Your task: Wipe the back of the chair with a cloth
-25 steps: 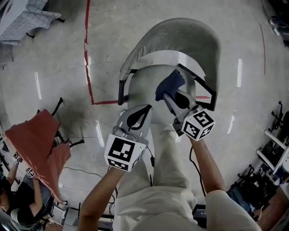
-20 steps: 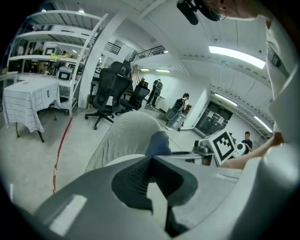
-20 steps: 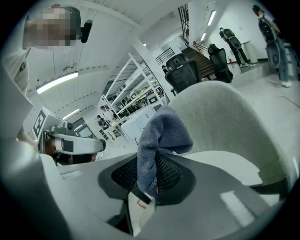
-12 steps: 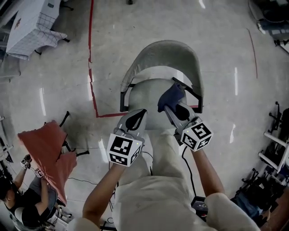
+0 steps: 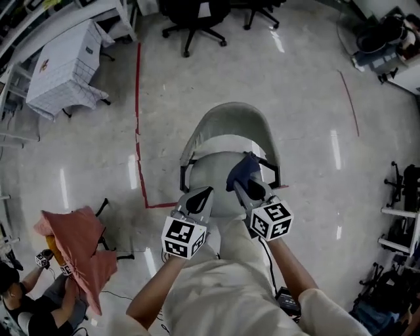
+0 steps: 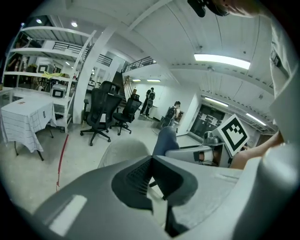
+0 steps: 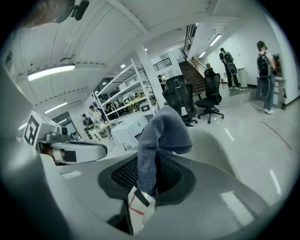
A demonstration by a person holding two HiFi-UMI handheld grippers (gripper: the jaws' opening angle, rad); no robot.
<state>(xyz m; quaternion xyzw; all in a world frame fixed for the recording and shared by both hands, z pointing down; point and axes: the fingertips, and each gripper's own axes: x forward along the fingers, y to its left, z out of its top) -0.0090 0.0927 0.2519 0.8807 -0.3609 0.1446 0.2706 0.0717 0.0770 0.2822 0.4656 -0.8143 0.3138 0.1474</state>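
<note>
A grey shell chair (image 5: 231, 125) stands on the floor in front of me, its curved back on the far side. My right gripper (image 5: 243, 182) hangs over the seat and is shut on a dark blue cloth (image 5: 243, 170); the same cloth (image 7: 159, 140) droops out of the jaws in the right gripper view. To its left my left gripper (image 5: 203, 193) hovers over the seat's near edge, jaws closed together with nothing in them. In the left gripper view the left gripper (image 6: 151, 161) looks past the cloth (image 6: 164, 140) toward the chair back (image 6: 124, 152).
Red tape (image 5: 139, 131) marks the floor left of the chair. A covered table (image 5: 65, 72) stands far left, black office chairs (image 5: 197, 16) at the back. A person with a red cloth (image 5: 75, 246) sits at the lower left. Equipment racks (image 5: 400, 197) line the right.
The head view has pulled back and up, so the chair looks smaller and farther off. Both grippers have risen and drawn toward me, the right still holding the cloth.
</note>
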